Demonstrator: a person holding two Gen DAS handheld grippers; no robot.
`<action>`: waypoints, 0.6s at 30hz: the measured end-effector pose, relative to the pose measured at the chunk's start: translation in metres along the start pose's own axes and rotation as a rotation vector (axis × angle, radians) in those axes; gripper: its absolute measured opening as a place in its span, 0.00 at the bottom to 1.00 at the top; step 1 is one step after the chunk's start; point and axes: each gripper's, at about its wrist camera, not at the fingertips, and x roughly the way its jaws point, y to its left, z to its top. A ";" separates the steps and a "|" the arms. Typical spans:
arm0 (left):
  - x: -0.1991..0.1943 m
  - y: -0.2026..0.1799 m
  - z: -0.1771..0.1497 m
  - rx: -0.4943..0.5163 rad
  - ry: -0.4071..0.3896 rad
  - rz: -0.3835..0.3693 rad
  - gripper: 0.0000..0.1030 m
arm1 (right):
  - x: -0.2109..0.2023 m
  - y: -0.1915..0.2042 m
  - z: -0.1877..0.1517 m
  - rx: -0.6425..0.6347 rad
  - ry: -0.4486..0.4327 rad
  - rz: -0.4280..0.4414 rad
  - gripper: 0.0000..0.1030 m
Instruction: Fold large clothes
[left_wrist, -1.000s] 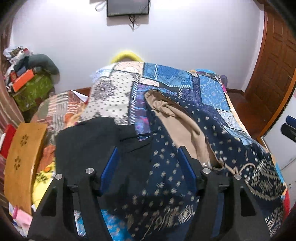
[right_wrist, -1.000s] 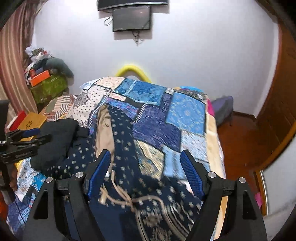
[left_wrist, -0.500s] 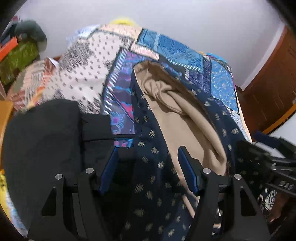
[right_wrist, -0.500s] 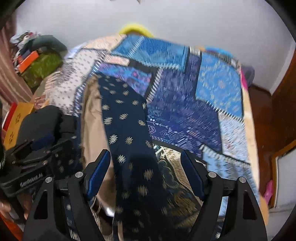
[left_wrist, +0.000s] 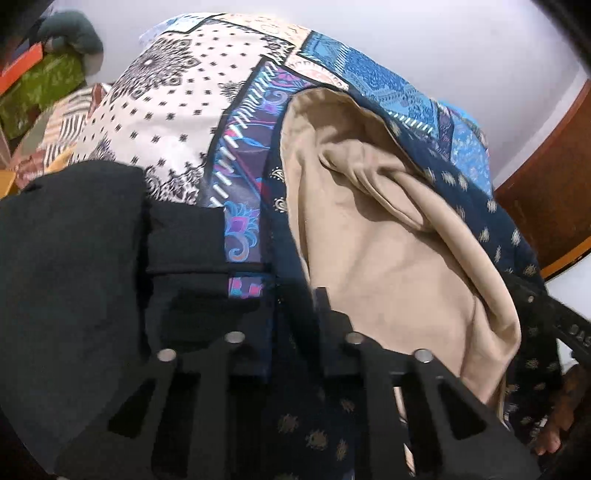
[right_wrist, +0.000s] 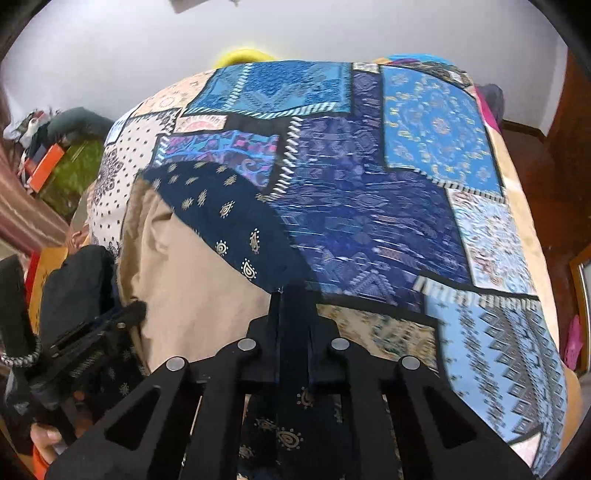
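A navy garment (left_wrist: 461, 192) with gold motifs and a beige lining (left_wrist: 369, 240) lies crumpled on a patchwork bedspread (left_wrist: 177, 110). My left gripper (left_wrist: 295, 299) is down at its near edge, jaws closing, with navy cloth pinched between them. In the right wrist view the same garment (right_wrist: 221, 210) shows its lining (right_wrist: 192, 266) folded out, and my right gripper (right_wrist: 293, 291) is shut on a navy edge. The left gripper (right_wrist: 92, 332) appears there at the lower left, held by a hand (right_wrist: 44, 439).
A black garment (left_wrist: 74, 258) lies heaped on the bed just left of the left gripper. A green box with clutter (right_wrist: 70, 173) stands by the far left wall. A wooden door (left_wrist: 546, 206) and bare floor lie right of the bed (right_wrist: 369, 206).
Both grippers have dropped toward the navy garment and tilted downward. Their jaws, wide apart in the earlier frames, have come together on the cloth.
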 end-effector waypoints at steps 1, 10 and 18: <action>-0.006 0.003 -0.001 -0.014 0.000 -0.013 0.11 | -0.006 -0.001 -0.002 0.000 -0.010 -0.005 0.07; -0.092 -0.003 -0.021 0.025 -0.065 -0.070 0.08 | -0.100 0.002 -0.026 -0.033 -0.104 0.039 0.07; -0.187 -0.028 -0.086 0.200 -0.137 -0.054 0.08 | -0.171 0.008 -0.083 -0.122 -0.150 0.050 0.07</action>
